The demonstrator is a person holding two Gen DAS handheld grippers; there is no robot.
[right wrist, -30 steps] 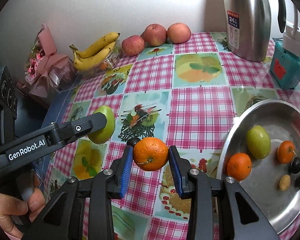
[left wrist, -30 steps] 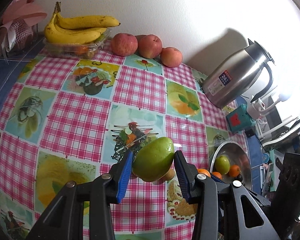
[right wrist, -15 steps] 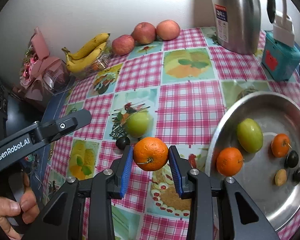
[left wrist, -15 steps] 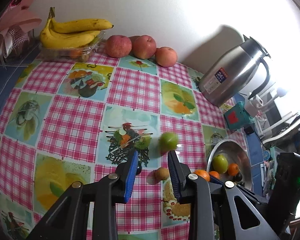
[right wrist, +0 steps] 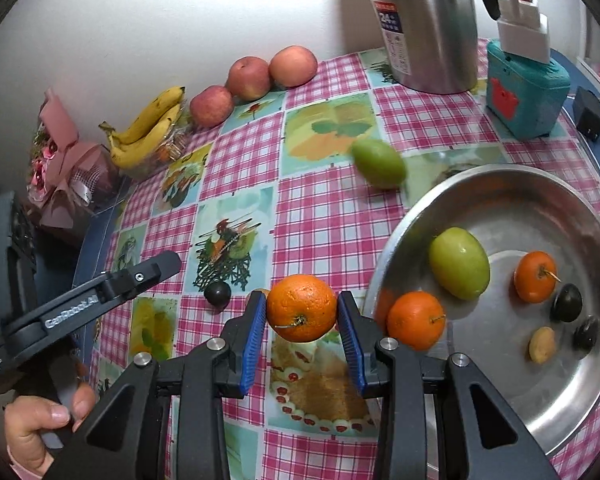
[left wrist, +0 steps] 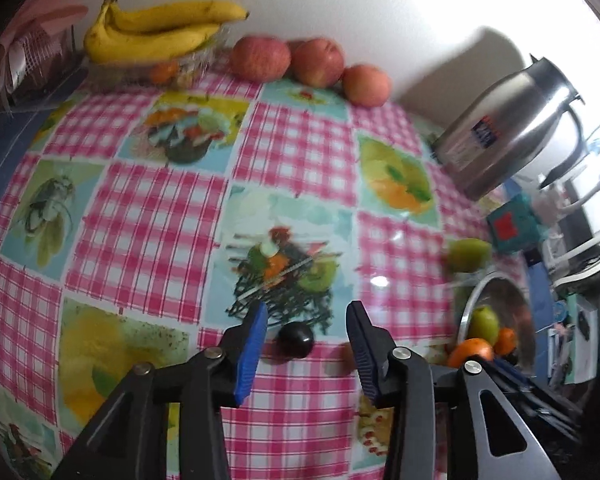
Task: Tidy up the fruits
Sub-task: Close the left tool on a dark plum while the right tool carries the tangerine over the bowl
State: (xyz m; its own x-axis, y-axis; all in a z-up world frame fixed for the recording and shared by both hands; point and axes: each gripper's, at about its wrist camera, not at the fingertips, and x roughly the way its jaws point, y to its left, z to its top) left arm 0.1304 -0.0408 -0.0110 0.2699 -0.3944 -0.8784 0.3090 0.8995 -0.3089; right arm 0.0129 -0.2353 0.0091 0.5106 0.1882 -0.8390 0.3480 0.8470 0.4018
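My left gripper (left wrist: 306, 330) is open and empty above the checked tablecloth; a small dark fruit (left wrist: 296, 341) lies between its fingers on the cloth. A green fruit (right wrist: 379, 163) lies loose on the cloth beyond the steel bowl (right wrist: 500, 178); it also shows blurred in the left wrist view (left wrist: 469, 255). My right gripper (right wrist: 302, 314) is shut on an orange (right wrist: 301, 307), held left of the bowl's rim. The bowl holds a green fruit (right wrist: 459, 263), two oranges (right wrist: 415, 320) and several small dark and tan fruits.
Bananas (left wrist: 160, 30) on a clear tray and three apples (left wrist: 312, 62) line the wall. A steel thermos (right wrist: 428, 24) and a teal box (right wrist: 526, 92) stand at the back right. A wrapped bouquet (right wrist: 66, 168) sits at the left table edge.
My left gripper let go of the green fruit, which rolled right across the cloth toward the bowl. The left gripper drew back over the dark fruit. The right gripper keeps its orange.
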